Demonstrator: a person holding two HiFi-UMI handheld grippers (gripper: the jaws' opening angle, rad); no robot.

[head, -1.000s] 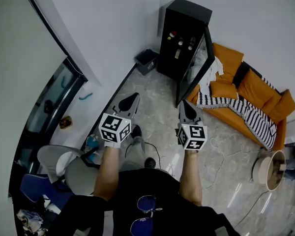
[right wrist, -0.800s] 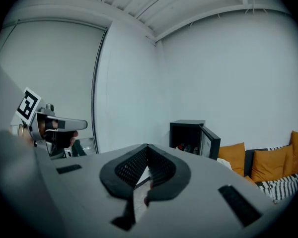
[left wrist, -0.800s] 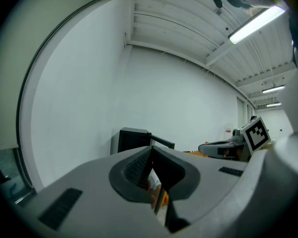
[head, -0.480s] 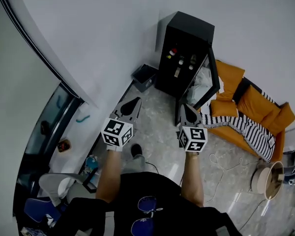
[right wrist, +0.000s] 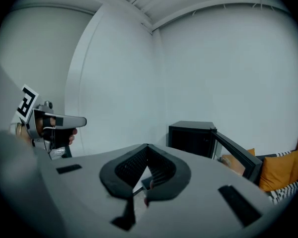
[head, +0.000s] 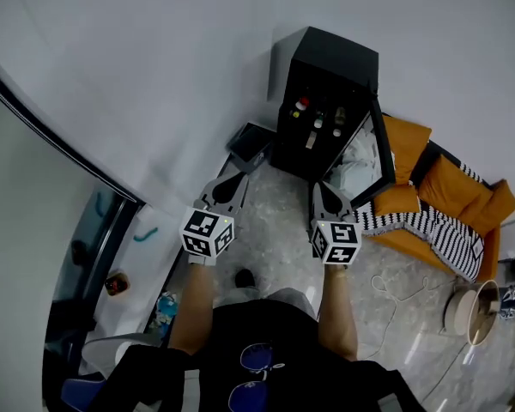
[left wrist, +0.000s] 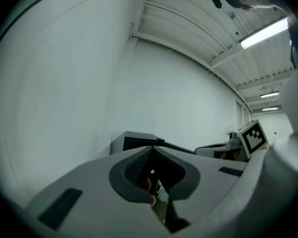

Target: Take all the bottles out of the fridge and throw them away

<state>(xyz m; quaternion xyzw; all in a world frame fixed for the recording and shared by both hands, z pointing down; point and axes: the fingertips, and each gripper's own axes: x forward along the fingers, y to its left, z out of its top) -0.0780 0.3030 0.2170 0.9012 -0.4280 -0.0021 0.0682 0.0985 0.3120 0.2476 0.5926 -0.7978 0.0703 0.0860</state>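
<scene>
Sofa (head: 451, 166): The orange sofa is set just right of the fridge and is draped with a striped blanket (head: 425, 221). A dropped bottle could be lost among its cushions.
Fridge (head: 330, 58): It is black and placed against the wall. The task's bottles are held on its shelves, and nothing has yet been taken out. Its frame could be struck if the reach is misjudged.
Fridge door (head: 379, 157): It is swung open to the fridge's right. Its edge lies roughly ahead of the right gripper, so it could be bumped and pushed further or shut.
Bin (head: 251, 142): The dark bin is placed on the floor just left of the fridge. Its opening is low and close to the wall, so a tossed bottle could miss it.
Cable (head: 393, 288): It is looped on the floor well apart from the fridge. A foot could be caught in it.
Left gripper (head: 238, 177): It is pressed together with nothing pinched, short of the fridge. Bottles would be shoved over unless the jaws are spread first.
Right gripper (head: 319, 185): It is likewise pressed together and empty, nearer the fridge door.
Bottles (head: 318, 120): At least three are seen inside the fridge, close together. Neighbours could be toppled when one is pinched.
Writing: None can be read. Bottle labels are too small, and only square patterns are shown on the marker cubes (head: 208, 233).
</scene>
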